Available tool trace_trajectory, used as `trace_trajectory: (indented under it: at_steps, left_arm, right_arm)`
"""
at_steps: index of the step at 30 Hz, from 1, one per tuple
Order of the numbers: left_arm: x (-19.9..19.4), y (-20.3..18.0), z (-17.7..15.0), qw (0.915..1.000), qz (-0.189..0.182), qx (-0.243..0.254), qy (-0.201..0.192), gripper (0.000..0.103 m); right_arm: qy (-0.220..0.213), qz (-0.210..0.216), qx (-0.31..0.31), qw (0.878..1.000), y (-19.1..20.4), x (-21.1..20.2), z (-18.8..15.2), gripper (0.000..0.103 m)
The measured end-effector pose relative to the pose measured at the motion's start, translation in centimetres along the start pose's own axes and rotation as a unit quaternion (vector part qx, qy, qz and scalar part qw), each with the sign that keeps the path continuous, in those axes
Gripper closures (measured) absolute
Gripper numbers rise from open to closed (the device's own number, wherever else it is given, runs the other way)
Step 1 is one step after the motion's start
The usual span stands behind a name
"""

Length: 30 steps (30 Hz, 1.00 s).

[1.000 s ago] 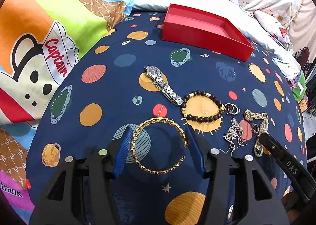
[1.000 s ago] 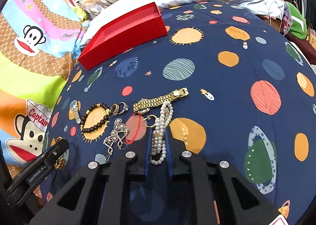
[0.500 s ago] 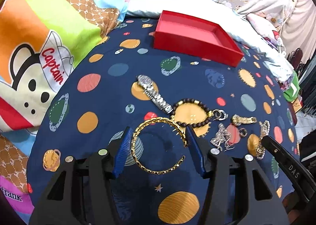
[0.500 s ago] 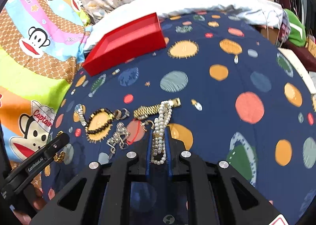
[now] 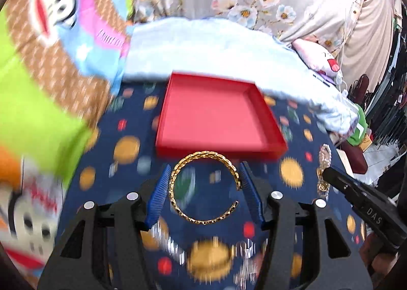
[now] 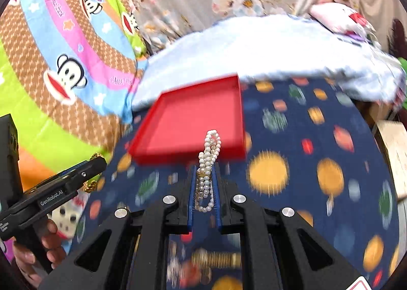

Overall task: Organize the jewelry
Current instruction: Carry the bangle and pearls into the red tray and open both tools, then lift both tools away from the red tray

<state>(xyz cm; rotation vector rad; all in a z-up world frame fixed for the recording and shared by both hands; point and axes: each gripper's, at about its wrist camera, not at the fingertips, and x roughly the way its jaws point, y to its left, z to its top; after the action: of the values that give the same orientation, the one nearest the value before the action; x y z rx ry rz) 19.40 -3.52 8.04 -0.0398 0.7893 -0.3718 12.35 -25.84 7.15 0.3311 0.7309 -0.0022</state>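
Observation:
My left gripper (image 5: 204,166) is shut on a gold bangle (image 5: 178,203), which spans the gap between its blue pads and hangs above the bedspread. The red tray (image 5: 218,153) lies just beyond it, with no jewelry showing inside. A white pearl bracelet (image 6: 210,160) dangles from my right gripper (image 6: 204,168), which is shut on it just short of the tray's (image 6: 188,157) near wall. In the left wrist view the right gripper (image 5: 328,174) holds the pearls (image 5: 325,154) at the right. In the right wrist view the left gripper (image 6: 100,161) is at the left.
Blurred jewelry lies on the planet-print bedspread (image 5: 292,175) below both grippers: a silver watch (image 5: 173,246) and a gold band (image 6: 216,259). A pale blue blanket (image 5: 216,48) rises behind the tray. A cartoon quilt (image 6: 63,73) slopes at the left. A hand (image 6: 38,251) grips the left tool.
Both grippers have risen off the bedspread and moved toward the red tray, carrying the bangle and the pearls. The remaining jewelry has dropped to the bottom of both views.

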Motion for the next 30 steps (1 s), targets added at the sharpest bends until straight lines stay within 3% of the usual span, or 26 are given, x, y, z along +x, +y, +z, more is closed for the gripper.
trace_trajectory:
  at_steps: [4, 7, 17, 22, 24, 27, 30]
  left_arm:
    - [4.9, -0.5, 5.4, 0.9998, 0.002, 0.015, -0.012, 0.049]
    - [9.8, -0.1, 8.4, 0.9996, -0.024, 0.006, 0.017, 0.049]
    - [22.7, 1.9, 12.6, 0.9959, -0.035, -0.013, 0.082, 0.05]
    - [25.4, 1.9, 13.1, 0.9957, -0.024, -0.005, 0.09, 0.049]
    - [25.5, 1.8, 13.2, 0.9962, -0.018, -0.002, 0.085, 0.049]
    - [24.4, 1.8, 13.7, 0.9983, -0.006, -0.005, 0.058, 0.038]
    - [22.3, 1.8, 14.2, 0.9994, 0.001, -0.002, 0.035, 0.028]
  right_arm:
    - [0.009, 0.017, -0.015, 1.0, 0.0, 4.8, 5.3, 0.092]
    - [0.029, 0.025, -0.018, 0.999, 0.0, 9.2, 8.6, 0.092]
    - [0.102, 0.011, -0.03, 0.994, -0.6, 21.3, 13.7, 0.092]
    - [0.114, -0.014, -0.048, 0.992, -0.9, 24.1, 14.3, 0.09]
    - [0.105, -0.024, -0.05, 0.993, -1.2, 24.1, 14.5, 0.084]
    - [0.076, -0.038, -0.053, 0.995, -1.3, 22.6, 14.8, 0.07]
    - [0.052, -0.038, -0.05, 0.997, -1.5, 19.4, 14.6, 0.063]
